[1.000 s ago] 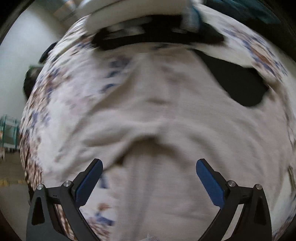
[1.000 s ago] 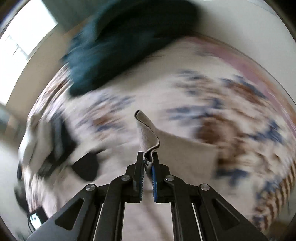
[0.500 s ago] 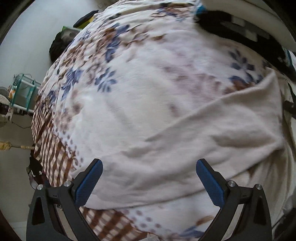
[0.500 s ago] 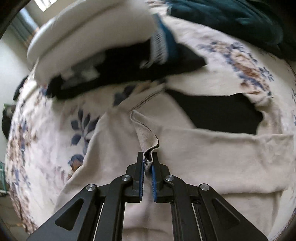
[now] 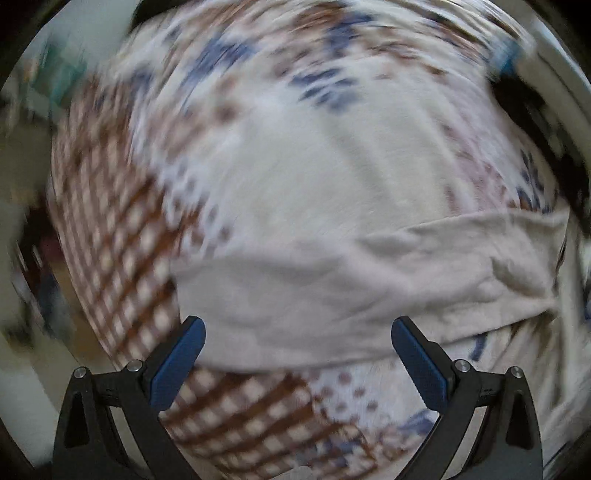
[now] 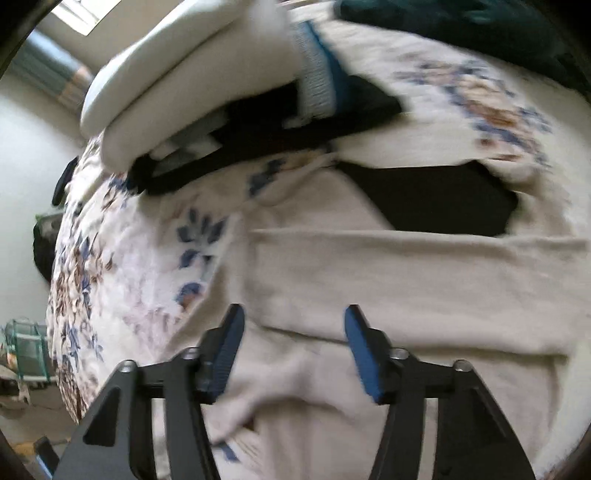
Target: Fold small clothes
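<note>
A beige garment (image 6: 388,280) lies on a flowered bedspread (image 6: 122,258), with one sleeve folded across its body. My right gripper (image 6: 293,347) is open and empty just above the garment's middle. In the left wrist view the same garment's other sleeve (image 5: 332,291) stretches across the bedspread (image 5: 295,155). My left gripper (image 5: 297,365) is open and empty over that sleeve's near edge. The left view is blurred.
A black garment (image 6: 436,206) lies at the beige garment's far side. A white pillow (image 6: 192,81) rests on dark clothes (image 6: 266,133) beyond it. A dark teal cloth (image 6: 461,26) is at the far right. The bed's edge and floor clutter (image 5: 33,229) are left.
My right gripper has opened and let go of the beige fabric, which now lies folded flat. My left gripper has swung left toward the bed's checked edge.
</note>
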Action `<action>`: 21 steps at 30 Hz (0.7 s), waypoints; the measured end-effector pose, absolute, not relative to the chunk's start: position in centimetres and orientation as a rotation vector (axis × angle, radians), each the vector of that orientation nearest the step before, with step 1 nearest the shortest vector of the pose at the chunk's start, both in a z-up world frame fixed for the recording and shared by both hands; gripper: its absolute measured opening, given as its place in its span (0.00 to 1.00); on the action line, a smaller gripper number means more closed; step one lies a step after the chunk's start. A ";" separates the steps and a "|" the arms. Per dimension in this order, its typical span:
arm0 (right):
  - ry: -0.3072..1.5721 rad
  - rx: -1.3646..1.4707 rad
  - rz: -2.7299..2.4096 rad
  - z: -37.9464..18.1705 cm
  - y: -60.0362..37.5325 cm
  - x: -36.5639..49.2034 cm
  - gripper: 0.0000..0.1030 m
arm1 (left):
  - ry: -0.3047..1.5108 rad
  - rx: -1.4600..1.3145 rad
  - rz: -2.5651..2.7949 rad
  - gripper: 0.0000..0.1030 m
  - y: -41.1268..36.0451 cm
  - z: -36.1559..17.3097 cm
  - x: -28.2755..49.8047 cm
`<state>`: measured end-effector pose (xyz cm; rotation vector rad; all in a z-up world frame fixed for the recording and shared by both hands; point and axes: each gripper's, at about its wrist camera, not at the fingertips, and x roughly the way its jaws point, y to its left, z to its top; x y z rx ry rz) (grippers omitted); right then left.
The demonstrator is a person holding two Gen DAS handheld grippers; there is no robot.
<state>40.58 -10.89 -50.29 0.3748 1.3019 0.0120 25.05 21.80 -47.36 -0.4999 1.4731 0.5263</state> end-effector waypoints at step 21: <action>1.369 0.399 -0.275 -49.3 -21.4 36.3 0.58 | 1.086 -1.035 0.812 0.04 29.9 -47.7 22.4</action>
